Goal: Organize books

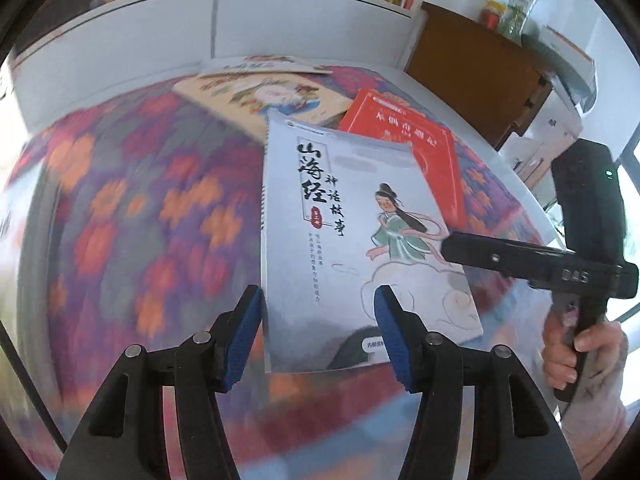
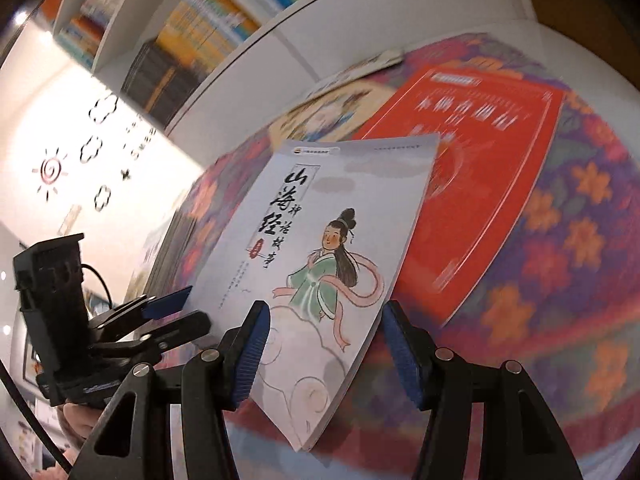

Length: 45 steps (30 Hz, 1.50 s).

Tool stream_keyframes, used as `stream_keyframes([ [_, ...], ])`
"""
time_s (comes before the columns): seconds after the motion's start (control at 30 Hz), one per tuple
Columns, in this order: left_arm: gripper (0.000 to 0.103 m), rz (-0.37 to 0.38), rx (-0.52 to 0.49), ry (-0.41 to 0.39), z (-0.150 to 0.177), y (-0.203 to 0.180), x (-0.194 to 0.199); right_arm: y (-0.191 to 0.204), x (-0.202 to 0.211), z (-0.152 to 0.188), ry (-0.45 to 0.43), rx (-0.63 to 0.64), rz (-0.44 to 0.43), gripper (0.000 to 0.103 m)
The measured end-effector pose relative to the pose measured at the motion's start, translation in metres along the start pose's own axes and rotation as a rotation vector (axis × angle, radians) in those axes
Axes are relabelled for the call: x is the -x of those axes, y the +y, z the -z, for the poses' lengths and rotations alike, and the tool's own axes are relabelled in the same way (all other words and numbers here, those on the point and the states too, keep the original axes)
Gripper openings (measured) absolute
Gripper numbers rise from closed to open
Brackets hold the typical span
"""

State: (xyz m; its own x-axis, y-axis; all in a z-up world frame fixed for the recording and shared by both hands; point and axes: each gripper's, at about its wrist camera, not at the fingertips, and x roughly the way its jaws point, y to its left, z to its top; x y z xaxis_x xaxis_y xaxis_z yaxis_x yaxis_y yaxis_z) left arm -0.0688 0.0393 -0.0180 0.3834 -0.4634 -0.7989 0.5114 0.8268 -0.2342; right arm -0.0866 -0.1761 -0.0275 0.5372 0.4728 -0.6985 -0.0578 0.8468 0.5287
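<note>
- Across the table, a purple cloth with orange flowers (image 1: 140, 200) fills both views, with shelves of upright books (image 2: 192, 40) at 11 to 12 o'clock.
- A pale grey book (image 1: 352, 208) sits at the centre, tilted with its near corner off the cloth. Its cover reads 山海经 and 神话故事 in black brush script beside a drawn figure in green robes.
- A red book (image 1: 416, 140) lies flat on the cloth at 1 o'clock, partly under the grey book. Its white title is too blurred to read.
- The left gripper (image 1: 318, 336) points steeply down, blue pads spread about halfway, with the grey book's lower edge showing between them. I cannot tell whether the pads press on it.
- The right gripper (image 2: 322, 348) also angles down, pads likewise apart around the book's lower corner. Its grip is unclear too.
- At 3 o'clock in the left view, a hand (image 1: 580, 344) grasps the right gripper's handle, which is marked "DAS".
</note>
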Motion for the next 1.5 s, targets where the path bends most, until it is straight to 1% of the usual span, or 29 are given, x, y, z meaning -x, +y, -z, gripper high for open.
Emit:
stream_keyframes([
  [0.1, 0.054, -0.022, 0.012, 0.013, 0.029, 0.006, 0.015, 0.02, -0.004, 0.018, 0.043, 0.035, 0.001, 0.058],
  [0.17, 0.054, -0.022, 0.03, 0.017, 0.043, 0.011, 0.022, 0.033, -0.006, 0.027, 0.071, 0.061, 0.003, 0.058],
  [0.27, 0.054, 0.01, 0.069, 0.009, 0.059, 0.023, 0.029, 0.047, -0.005, 0.037, 0.104, 0.091, -0.004, 0.057],
  [0.33, 0.054, 0.039, 0.093, 0.018, 0.061, 0.032, 0.028, 0.051, -0.002, 0.043, 0.108, 0.09, -0.023, 0.057],
  [0.43, 0.053, 0.025, 0.122, 0.013, 0.057, 0.045, 0.022, 0.045, -0.002, 0.045, 0.125, 0.049, -0.056, 0.057],
  [0.5, 0.053, 0.055, 0.147, 0.021, 0.05, 0.054, 0.015, 0.037, -0.007, 0.045, 0.149, 0.014, -0.051, 0.057],
  [0.6, 0.053, 0.087, 0.146, 0.031, 0.039, 0.059, 0.004, 0.025, -0.007, 0.042, 0.161, -0.038, -0.117, 0.057],
  [0.7, 0.053, 0.153, 0.165, 0.034, 0.031, 0.068, -0.004, 0.015, -0.012, 0.036, 0.187, -0.075, -0.178, 0.056],
  [0.77, 0.053, 0.235, 0.215, 0.036, 0.025, 0.082, -0.009, 0.004, -0.018, 0.028, 0.196, -0.121, -0.235, 0.055],
  [0.83, 0.053, 0.286, 0.257, 0.044, 0.021, 0.091, -0.011, -0.002, -0.023, 0.022, 0.21, -0.153, -0.268, 0.052],
  [0.87, 0.053, 0.316, 0.273, 0.05, 0.018, 0.097, -0.015, -0.003, -0.026, 0.018, 0.218, -0.151, -0.273, 0.05],
  [0.9, 0.051, 0.33, 0.277, 0.051, 0.016, 0.101, -0.017, -0.002, -0.029, 0.015, 0.222, -0.14, -0.272, 0.05],
  [0.93, 0.048, 0.335, 0.281, 0.052, 0.014, 0.102, -0.019, 0.0, -0.032, 0.012, 0.225, -0.127, -0.273, 0.05],
  [1.03, 0.046, 0.351, 0.289, 0.07, 0.007, 0.106, -0.024, 0.004, -0.034, 0.006, 0.217, -0.097, -0.251, 0.047],
  [1.1, 0.042, 0.338, 0.27, 0.074, 0.002, 0.105, -0.027, 0.008, -0.036, 0.002, 0.211, -0.07, -0.231, 0.046],
  [1.13, 0.037, 0.307, 0.249, 0.073, 0.0, 0.102, -0.028, 0.01, -0.038, 0.001, 0.206, -0.06, -0.219, 0.043],
  [1.17, 0.035, 0.283, 0.235, 0.072, -0.002, 0.101, -0.028, 0.011, -0.039, 0.0, 0.198, -0.048, -0.2, 0.038],
  [1.23, 0.034, 0.249, 0.21, 0.077, -0.005, 0.099, -0.028, 0.012, -0.043, -0.002, 0.168, -0.024, -0.181, 0.034],
  [1.3, 0.034, 0.217, 0.176, 0.075, -0.007, 0.096, -0.029, 0.008, -0.045, -0.003, 0.143, -0.031, -0.179, 0.026],
  [1.33, 0.034, 0.195, 0.15, 0.065, -0.008, 0.093, -0.029, 0.006, -0.046, -0.003, 0.138, -0.039, -0.17, 0.018],
  [1.37, 0.034, 0.169, 0.124, 0.049, -0.008, 0.089, -0.029, 0.004, -0.046, -0.003, 0.134, -0.043, -0.168, 0.016],
  [1.43, 0.034, 0.145, 0.114, 0.037, -0.008, 0.088, -0.03, -0.003, -0.046, -0.002, 0.126, -0.055, -0.197, 0.015],
  [1.5, 0.034, 0.128, 0.11, 0.019, -0.008, 0.087, -0.03, -0.003, -0.045, -0.002, 0.122, -0.048, -0.192, 0.014],
])
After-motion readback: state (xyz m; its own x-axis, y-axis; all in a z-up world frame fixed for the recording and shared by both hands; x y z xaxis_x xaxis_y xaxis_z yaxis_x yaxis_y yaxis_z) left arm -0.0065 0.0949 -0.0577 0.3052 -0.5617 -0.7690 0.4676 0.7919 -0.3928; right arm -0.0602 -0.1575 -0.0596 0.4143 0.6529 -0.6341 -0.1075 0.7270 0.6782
